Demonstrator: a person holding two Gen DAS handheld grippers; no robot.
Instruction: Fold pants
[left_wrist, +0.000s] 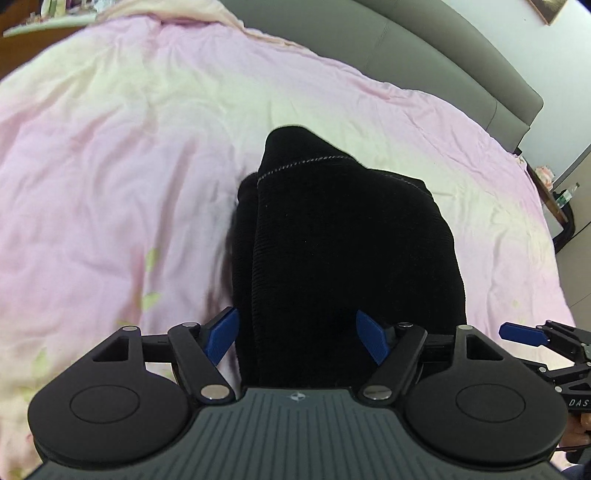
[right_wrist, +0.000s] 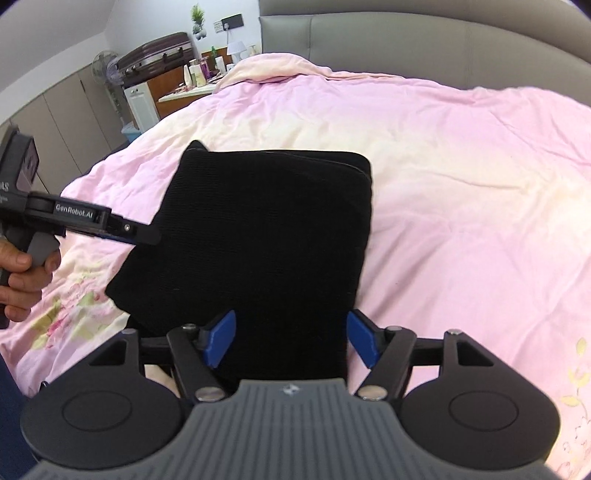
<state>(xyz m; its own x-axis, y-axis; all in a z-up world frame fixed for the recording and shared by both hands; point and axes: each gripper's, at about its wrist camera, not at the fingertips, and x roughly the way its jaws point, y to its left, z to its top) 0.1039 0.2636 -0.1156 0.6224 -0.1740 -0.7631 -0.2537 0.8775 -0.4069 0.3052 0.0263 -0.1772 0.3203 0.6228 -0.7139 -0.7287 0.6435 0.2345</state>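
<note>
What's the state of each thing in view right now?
black pants: folded into a compact stack, lying on the bed, held by neither gripper.
left hand-held gripper: open, nothing gripped.
right hand-held gripper: open, nothing gripped.
pink duvet: spread over the bed, lightly wrinkled.

Black pants (right_wrist: 266, 236) lie folded into a compact, roughly square bundle on a bed spread with a pink quilt (right_wrist: 461, 184). The right gripper (right_wrist: 291, 339) hangs over the bundle's near edge, its blue pads spread apart and pressing on nothing. At left, a person's hand (right_wrist: 22, 273) holds the left gripper (right_wrist: 147, 233), whose tip reaches the bundle's left edge. A grey headboard (right_wrist: 406, 40) and a cluttered dresser (right_wrist: 177, 79) stand behind.
</note>
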